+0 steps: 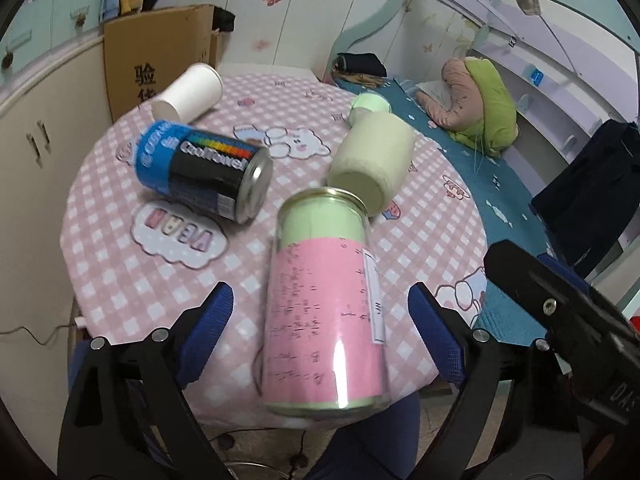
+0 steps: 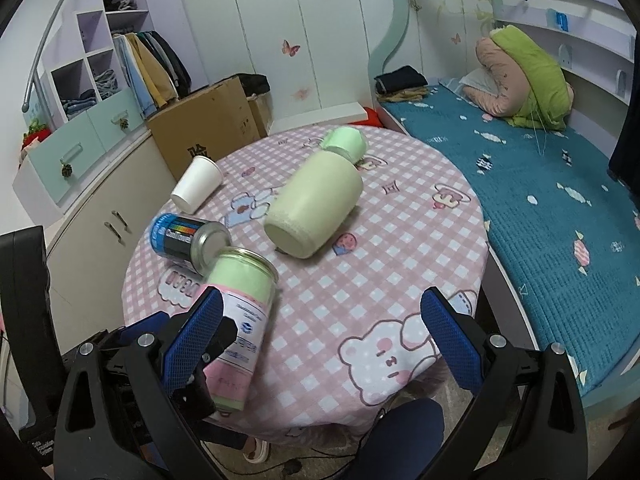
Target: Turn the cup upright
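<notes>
Both grippers, left (image 1: 320, 336) and right (image 2: 322, 332), were spread wide; the pink canister (image 1: 326, 304), lying unheld at six o'clock, could roll off the table (image 1: 120, 280).

1. My right gripper's (image 2: 324, 328) left finger covered part of the pink-labelled can (image 2: 240, 320).
2. That can's (image 1: 326, 304) small print was blurred and unreadable.
3. At nine o'clock, the cardboard box's (image 1: 160, 52) characters were partly hidden behind the white cup (image 1: 188, 92).
</notes>
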A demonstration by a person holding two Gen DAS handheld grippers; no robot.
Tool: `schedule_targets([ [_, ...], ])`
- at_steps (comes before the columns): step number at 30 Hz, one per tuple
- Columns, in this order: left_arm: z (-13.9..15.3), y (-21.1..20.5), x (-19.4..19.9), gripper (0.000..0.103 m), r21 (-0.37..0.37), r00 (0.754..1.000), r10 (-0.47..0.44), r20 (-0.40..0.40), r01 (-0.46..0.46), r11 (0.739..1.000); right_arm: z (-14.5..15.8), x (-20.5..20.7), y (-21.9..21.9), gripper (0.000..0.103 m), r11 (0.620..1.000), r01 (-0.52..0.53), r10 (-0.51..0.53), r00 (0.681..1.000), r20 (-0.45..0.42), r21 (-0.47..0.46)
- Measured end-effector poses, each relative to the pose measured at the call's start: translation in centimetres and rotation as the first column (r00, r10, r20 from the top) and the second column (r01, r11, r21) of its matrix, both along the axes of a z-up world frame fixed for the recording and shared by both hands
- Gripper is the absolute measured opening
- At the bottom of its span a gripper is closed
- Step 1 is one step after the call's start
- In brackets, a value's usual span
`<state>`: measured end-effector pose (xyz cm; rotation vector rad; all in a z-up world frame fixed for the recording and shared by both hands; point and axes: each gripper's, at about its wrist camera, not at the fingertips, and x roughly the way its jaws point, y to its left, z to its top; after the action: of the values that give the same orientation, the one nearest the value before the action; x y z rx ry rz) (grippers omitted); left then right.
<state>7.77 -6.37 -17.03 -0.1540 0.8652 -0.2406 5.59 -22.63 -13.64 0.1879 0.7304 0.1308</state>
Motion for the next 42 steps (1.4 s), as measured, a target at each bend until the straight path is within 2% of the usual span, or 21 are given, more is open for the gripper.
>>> schedule_targets([
  [4, 1.4, 1.2, -0.7, 0.092, 0.014, 0.999, 0.013, 0.04, -0.013, 1.0, 0.9, -0.3, 1.1, 0.096, 1.0, -0.011, 0.011, 1.0, 0.025, -0.007],
  [10, 2.9, 3.9, -1.3, 0.092, 0.088, 0.991, 0.074, 0.108, -0.084, 0.993, 1.8, -0.3, 3.0, 0.096, 0.999, -0.031, 0.032, 0.998, 0.047, -0.019],
  [17, 3.0, 7.1, -0.9, 0.092, 0.123, 0.986, 0.109, 0.124, -0.124, 0.985, 1.6, 0.5, 5.3, 0.095, 0.998, -0.051, 0.052, 0.998, 0.031, -0.036],
  [29, 1.3, 10.6, 1.2, 0.092, 0.149, 0.99, 0.117, 0.08, -0.128, 0.98, -0.7, 3.0, 6.9, 0.095, 0.999, -0.047, 0.046, 0.996, -0.074, -0.008],
  [36, 0.3, 11.9, 2.3, 0.092, 0.134, 0.991, 0.121, 0.06, -0.129, 0.983, -4.0, 6.1, 7.1, 0.095, 0.994, -0.058, 0.075, 0.975, -0.208, 0.091],
  [42, -0.3, 11.6, 2.9, 0.092, 0.144, 0.994, 0.099, 0.046, -0.105, 0.984, -5.8, 7.9, 7.1, 0.095, 0.987, -0.059, 0.1, 0.955, -0.279, 0.152],
])
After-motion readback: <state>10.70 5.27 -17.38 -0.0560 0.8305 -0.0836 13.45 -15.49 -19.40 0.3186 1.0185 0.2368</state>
